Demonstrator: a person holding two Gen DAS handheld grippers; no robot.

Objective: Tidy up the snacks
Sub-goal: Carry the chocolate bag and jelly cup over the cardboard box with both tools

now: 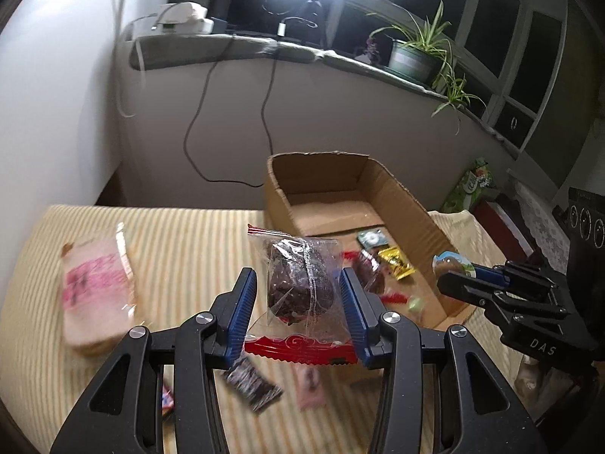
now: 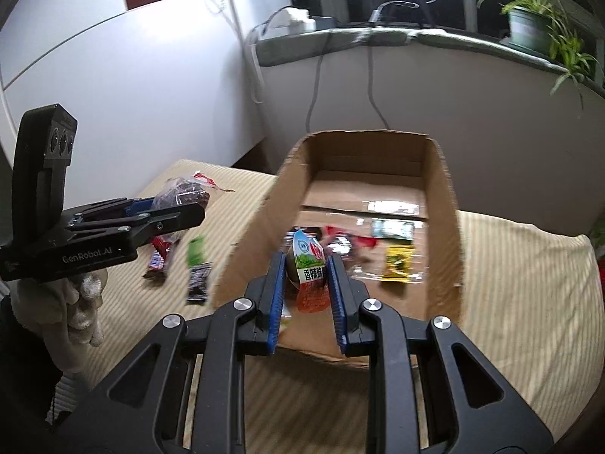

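Note:
My left gripper (image 1: pixel 298 276) is shut on a dark brown cake in a clear wrapper with a red edge (image 1: pixel 298 283), held above the striped cloth. My right gripper (image 2: pixel 306 261) is shut on a small snack pack with a green, white and orange label (image 2: pixel 308 276), held over the near end of the open cardboard box (image 2: pixel 442 204). In the left wrist view the right gripper (image 1: pixel 453 270) shows at the right with that pack (image 1: pixel 452 263) beside the box (image 1: pixel 280 204). In the right wrist view the left gripper (image 2: pixel 189 204) holds the cake (image 2: pixel 181 193) left of the box.
Several wrapped snacks lie in the box, among them a yellow packet (image 2: pixel 397 265) and a green one (image 1: pixel 372 238). Loose snacks lie on the cloth: a pink-printed bag (image 1: pixel 94 283), a dark packet (image 2: pixel 198 280), a green one (image 2: pixel 196 249). A gloved hand (image 2: pixel 75 302) holds the left gripper.

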